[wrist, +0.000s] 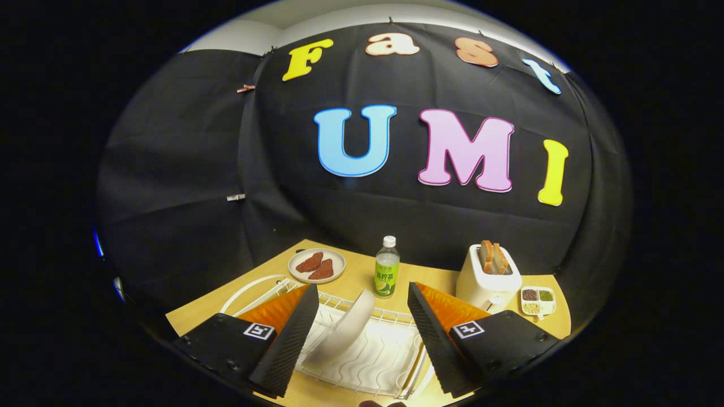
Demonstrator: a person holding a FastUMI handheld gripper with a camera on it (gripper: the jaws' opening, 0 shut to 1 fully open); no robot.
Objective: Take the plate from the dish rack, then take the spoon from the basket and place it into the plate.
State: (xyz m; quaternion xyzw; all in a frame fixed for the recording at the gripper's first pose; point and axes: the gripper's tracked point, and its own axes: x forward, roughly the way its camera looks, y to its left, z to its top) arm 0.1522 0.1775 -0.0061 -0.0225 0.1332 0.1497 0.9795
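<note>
My gripper [362, 316] is spread wide, holding nothing. The white plate [345, 330] leans in the dish rack [390, 370] between my fingers. Beyond the rack stands a green bottle [387, 275].

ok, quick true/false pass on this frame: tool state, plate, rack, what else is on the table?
1. The tool is open, its fingers wide apart. True.
2. The plate lies flat on the table. False: it stands on edge, tilted, in the dish rack, between the fingers.
3. The tool is shut on the plate. False: neither finger touches it.
4. A bottle stands upright beyond the rack. True.
5. The toaster is empty. False: slices of bread stick out of its top.
6. A second plate with two brown pieces of food sits beyond the rack, beside the bottle. True.
</note>
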